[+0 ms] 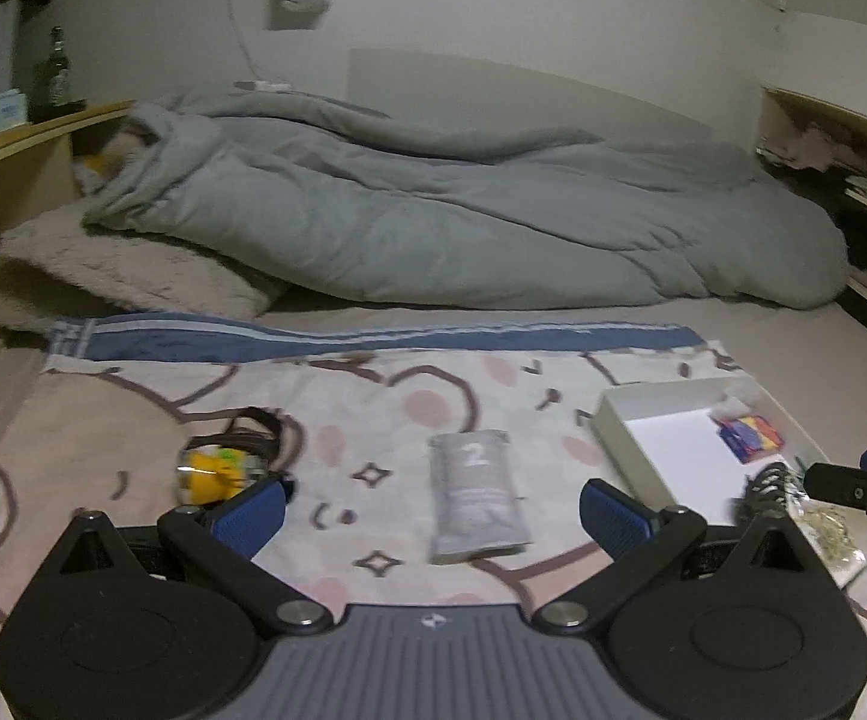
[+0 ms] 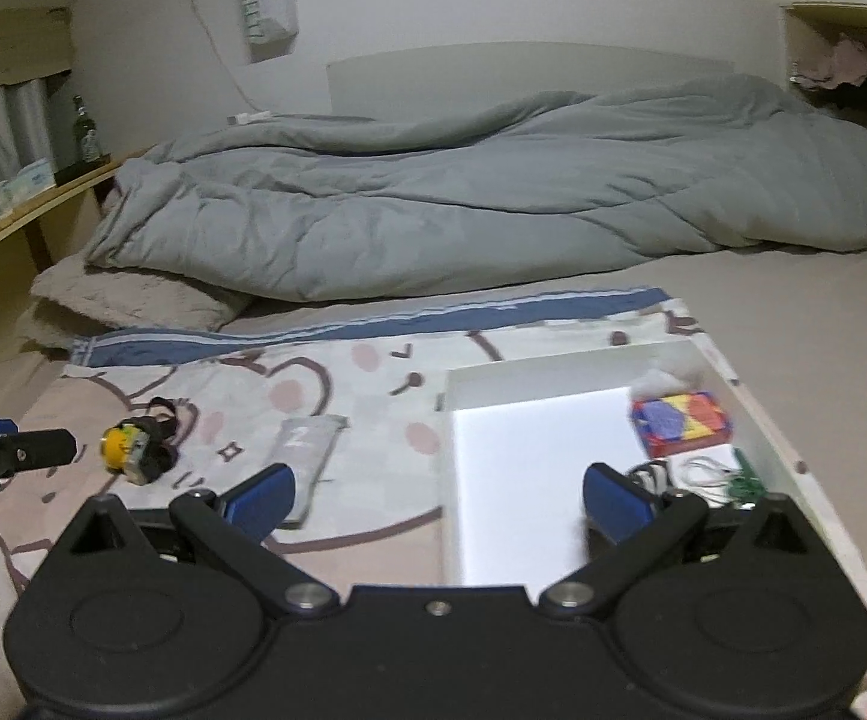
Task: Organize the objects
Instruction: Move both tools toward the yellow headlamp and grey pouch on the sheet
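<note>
The grey pouch (image 1: 476, 495), flat, soft and printed with a "2", lies on the cartoon-print sheet (image 1: 373, 402) left of the white box (image 2: 559, 372), its long axis pointing away toward the grey quilt (image 1: 463, 216). The box is rigid and rectangular, holding a colourful packet (image 2: 681, 423) at its far right. Left of the pouch lies a yellow round toy (image 2: 127, 450). Left gripper (image 1: 433, 507) and right gripper (image 2: 436, 501) fingers are spread wide, grasping nothing.

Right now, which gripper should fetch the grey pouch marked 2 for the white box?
Left. The grey pouch lies straight ahead between the open left gripper fingers. The open right gripper sits over the white box, with the pouch off to its left.
</note>
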`<state>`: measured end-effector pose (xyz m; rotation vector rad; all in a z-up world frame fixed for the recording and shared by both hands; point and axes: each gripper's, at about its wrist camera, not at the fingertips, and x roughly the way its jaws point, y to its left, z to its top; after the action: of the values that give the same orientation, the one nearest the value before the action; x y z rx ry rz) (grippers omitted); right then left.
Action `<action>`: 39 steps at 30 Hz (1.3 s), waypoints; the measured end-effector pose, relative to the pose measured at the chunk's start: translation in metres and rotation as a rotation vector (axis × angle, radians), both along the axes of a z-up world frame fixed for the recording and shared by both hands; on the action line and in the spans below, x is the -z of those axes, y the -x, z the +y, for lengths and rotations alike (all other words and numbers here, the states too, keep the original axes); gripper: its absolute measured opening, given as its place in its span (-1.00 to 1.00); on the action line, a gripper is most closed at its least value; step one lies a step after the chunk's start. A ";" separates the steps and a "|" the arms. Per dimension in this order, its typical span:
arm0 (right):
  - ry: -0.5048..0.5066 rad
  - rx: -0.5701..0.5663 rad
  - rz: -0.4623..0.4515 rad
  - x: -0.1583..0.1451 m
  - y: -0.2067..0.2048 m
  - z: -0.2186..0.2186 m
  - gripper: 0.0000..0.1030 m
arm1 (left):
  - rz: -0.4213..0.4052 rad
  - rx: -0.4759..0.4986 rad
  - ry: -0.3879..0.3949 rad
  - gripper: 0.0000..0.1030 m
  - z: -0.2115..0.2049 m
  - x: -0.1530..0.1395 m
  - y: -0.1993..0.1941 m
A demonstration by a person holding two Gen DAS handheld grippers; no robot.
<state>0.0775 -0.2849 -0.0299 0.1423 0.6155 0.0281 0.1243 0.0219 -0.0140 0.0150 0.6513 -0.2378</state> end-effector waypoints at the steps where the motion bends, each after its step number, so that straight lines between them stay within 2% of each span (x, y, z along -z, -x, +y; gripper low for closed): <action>1: -0.002 -0.007 0.000 0.001 -0.002 0.005 1.00 | -0.002 -0.008 -0.002 1.00 0.005 0.000 0.000; 10: -0.012 -0.052 -0.004 0.009 -0.022 0.048 1.00 | -0.011 -0.059 -0.005 1.00 0.042 0.004 -0.004; 17: 0.016 -0.088 0.002 0.017 -0.036 0.076 1.00 | -0.008 -0.069 -0.021 1.00 0.059 0.013 -0.010; 30: 0.056 -0.108 -0.022 0.036 -0.050 0.087 1.00 | -0.073 -0.043 -0.063 1.00 0.066 0.028 -0.027; 39: 0.074 -0.156 0.000 0.049 -0.061 0.092 1.00 | -0.050 -0.020 -0.020 0.96 0.084 0.040 -0.042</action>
<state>0.1386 -0.1932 -0.0784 0.0221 0.6257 0.1560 0.1663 0.1058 -0.0541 0.0337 0.6043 -0.2107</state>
